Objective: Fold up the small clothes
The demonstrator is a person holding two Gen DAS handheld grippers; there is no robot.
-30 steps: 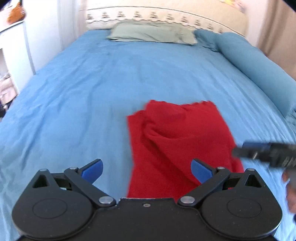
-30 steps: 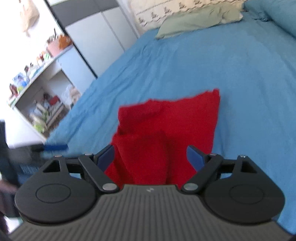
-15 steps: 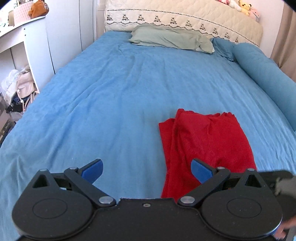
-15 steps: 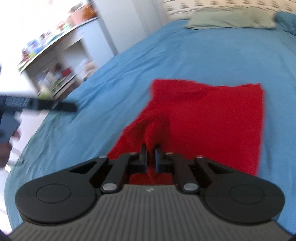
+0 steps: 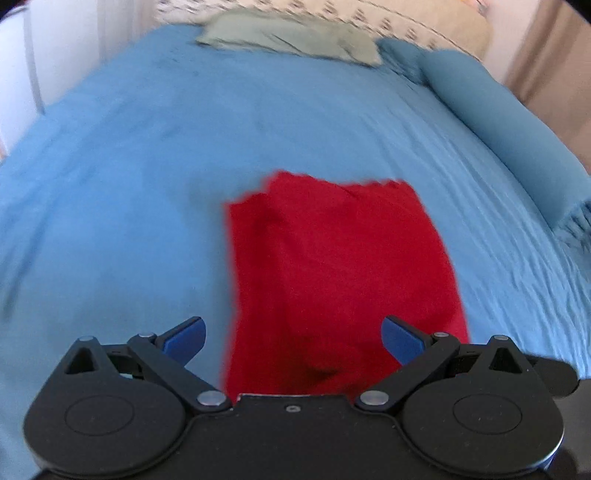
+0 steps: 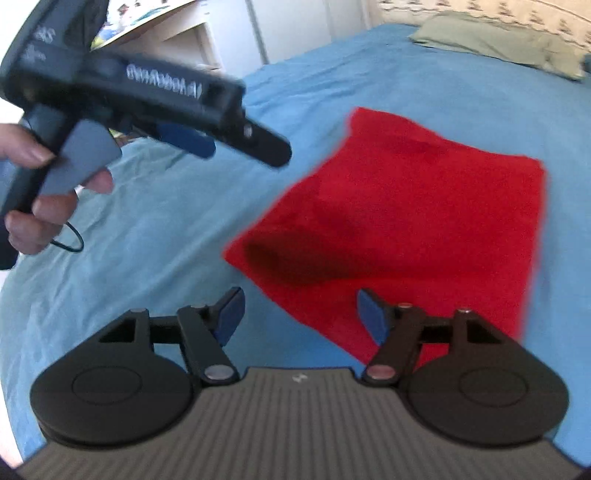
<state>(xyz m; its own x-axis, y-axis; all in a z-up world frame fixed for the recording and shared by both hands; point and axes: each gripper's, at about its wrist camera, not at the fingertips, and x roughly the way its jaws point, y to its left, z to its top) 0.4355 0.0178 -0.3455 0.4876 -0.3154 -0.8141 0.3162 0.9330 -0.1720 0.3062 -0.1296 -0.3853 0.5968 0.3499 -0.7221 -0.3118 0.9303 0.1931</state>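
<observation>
Red cloth [image 5: 332, 266], blue bedsheet [image 5: 129, 166], green pillow [image 5: 291, 35].

Both tongs [image 5: 293, 341] [image 6: 299, 314] apparently agape, empty.

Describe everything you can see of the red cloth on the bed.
The red cloth is plain bright red, soft and fuzzy-looking fabric, folded into a rough rectangle with an under-layer showing along one edge. It lies flat on the blue bedsheet, with slight dents. Neither open gripper touches it; nothing rests on it.

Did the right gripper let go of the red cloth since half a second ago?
Yes. The right gripper now stands open above the near edge of the folded red cloth, which lies flat on the blue bedsheet.
</observation>
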